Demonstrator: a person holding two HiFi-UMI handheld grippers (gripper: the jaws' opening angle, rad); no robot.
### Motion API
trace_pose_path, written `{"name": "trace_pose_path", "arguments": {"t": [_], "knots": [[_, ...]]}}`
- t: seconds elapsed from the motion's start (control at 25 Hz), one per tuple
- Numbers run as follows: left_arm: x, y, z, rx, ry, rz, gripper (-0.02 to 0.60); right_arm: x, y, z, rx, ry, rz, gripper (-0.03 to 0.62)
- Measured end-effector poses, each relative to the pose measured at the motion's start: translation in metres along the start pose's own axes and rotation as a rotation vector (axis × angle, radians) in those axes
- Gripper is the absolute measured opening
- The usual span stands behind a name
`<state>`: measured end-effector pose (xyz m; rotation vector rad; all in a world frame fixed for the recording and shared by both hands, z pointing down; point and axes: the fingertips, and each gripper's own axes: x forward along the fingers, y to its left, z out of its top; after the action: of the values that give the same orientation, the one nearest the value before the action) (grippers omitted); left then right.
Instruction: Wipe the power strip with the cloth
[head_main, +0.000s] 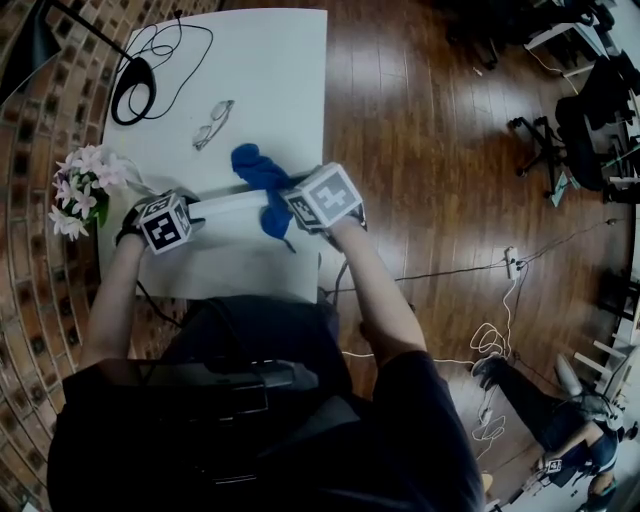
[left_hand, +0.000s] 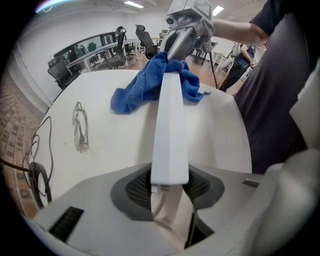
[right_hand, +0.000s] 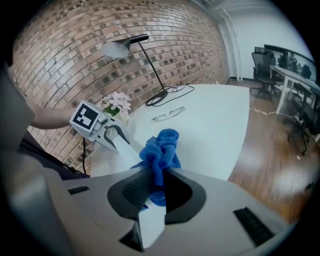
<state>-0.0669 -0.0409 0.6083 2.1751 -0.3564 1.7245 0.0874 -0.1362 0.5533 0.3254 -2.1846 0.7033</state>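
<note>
A long white power strip (head_main: 232, 207) lies across the white table (head_main: 270, 80) between my two grippers. My left gripper (left_hand: 170, 189) is shut on its near end, and the strip (left_hand: 170, 120) runs straight away from those jaws. A crumpled blue cloth (head_main: 258, 172) rests over the strip's other end. My right gripper (right_hand: 155, 186) is shut on a fold of that cloth (right_hand: 160, 152), pressing it onto the strip (right_hand: 124, 146). In the head view the left gripper (head_main: 198, 213) is at the strip's left end and the right gripper (head_main: 282, 212) at its right end.
A pair of glasses (head_main: 212, 123) lies on the table beyond the strip. A black lamp base (head_main: 133, 92) with a coiled cable stands at the far left corner. A bunch of pale flowers (head_main: 80, 190) sits at the table's left edge. Wooden floor lies to the right.
</note>
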Motion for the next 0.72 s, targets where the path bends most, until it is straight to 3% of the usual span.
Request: {"name": "trace_pose_path", "arguments": {"t": [0.16, 0.32, 0.44, 0.72], "knots": [[0.0, 0.003, 0.0, 0.0, -0.015, 0.013, 0.17, -0.008, -0.007, 0.0, -0.037, -0.001, -0.065, 0.054], [0.003, 0.0, -0.003, -0.001, -0.013, 0.012, 0.17, -0.019, 0.0, 0.012, -0.029, -0.088, -0.082, 0.054], [-0.001, 0.01, -0.003, 0.002, -0.006, 0.052, 0.17, -0.028, 0.007, 0.029, -0.074, -0.148, -0.1, 0.054], [-0.001, 0.009, -0.001, -0.065, -0.062, 0.104, 0.167, -0.044, 0.026, 0.048, -0.089, -0.222, -0.116, 0.054]]}}
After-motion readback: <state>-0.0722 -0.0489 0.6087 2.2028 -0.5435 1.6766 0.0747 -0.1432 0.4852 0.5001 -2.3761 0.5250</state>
